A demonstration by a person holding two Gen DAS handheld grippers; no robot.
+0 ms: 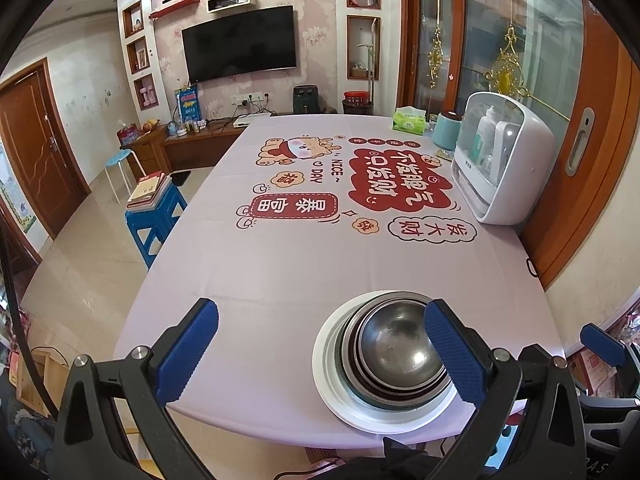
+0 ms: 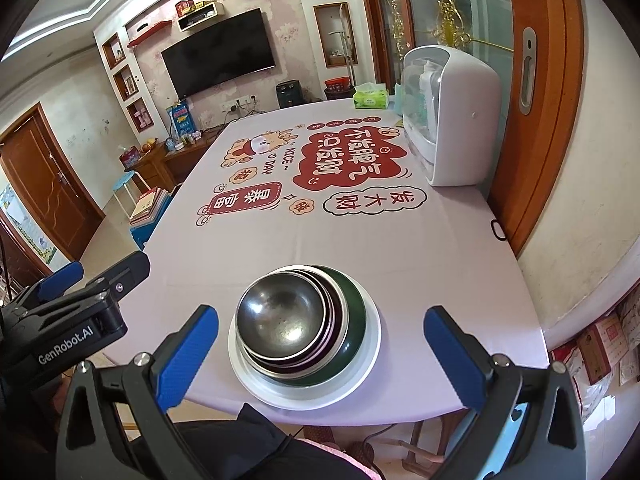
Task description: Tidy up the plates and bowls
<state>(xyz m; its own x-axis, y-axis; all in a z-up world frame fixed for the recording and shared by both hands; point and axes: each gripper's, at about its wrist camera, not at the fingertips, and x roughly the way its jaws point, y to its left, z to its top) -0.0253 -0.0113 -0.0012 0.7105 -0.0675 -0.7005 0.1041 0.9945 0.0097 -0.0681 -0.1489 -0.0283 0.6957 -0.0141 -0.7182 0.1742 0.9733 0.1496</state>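
Observation:
A white plate lies near the table's front edge with several nested metal bowls stacked on it. In the right wrist view the same plate carries the bowl stack, with a dark green bowl under the steel ones. My left gripper is open and empty, held above the front edge just left of the stack. My right gripper is open and empty, hovering in front of the stack. The left gripper also shows in the right wrist view.
The table has a pink printed cloth. A white dish cabinet stands at the far right, with a tissue box and teal jar behind it. A blue stool with books stands left of the table.

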